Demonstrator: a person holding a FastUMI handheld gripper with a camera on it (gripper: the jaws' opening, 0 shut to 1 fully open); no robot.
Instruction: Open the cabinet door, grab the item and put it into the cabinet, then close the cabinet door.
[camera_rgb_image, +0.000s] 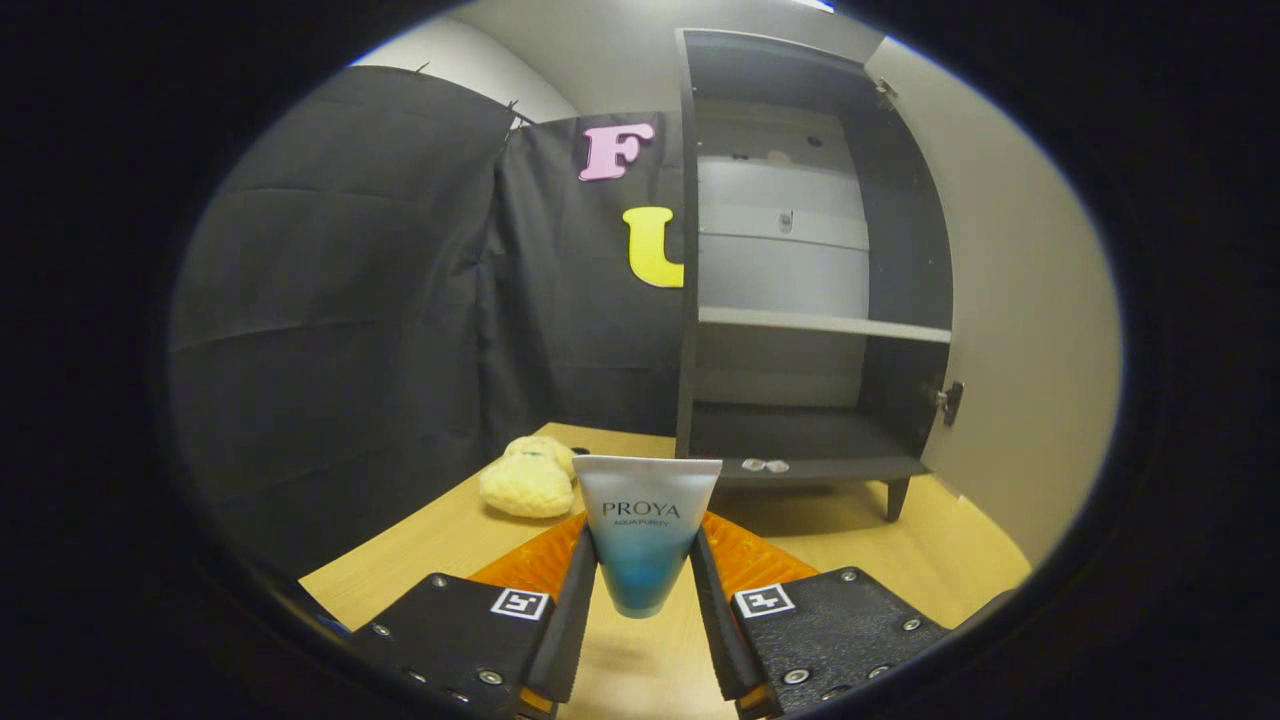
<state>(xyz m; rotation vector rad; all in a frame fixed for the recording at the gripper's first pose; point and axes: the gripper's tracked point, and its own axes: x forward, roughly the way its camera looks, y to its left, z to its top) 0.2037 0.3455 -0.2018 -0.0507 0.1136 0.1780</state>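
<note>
Tube (647, 535) clamped in the jaws, lifted off the counter (900, 560), cabinet (800, 250) open ahead.

The tube hangs cap-down, flat end up, and both fingers (575, 600) press its sides, so the gripper (645, 585) is closed on it; its shadow lies on the wood below. Just beyond on the left, a fluffy yellow toy (527, 480) rests on the counter. Further on stands the dark cabinet on short legs, its door (1000, 330) swung wide to the right, one pale shelf (820, 324) across the middle and the bottom compartment bare. Two small round pieces (763, 465) sit on its front lip.
</note>
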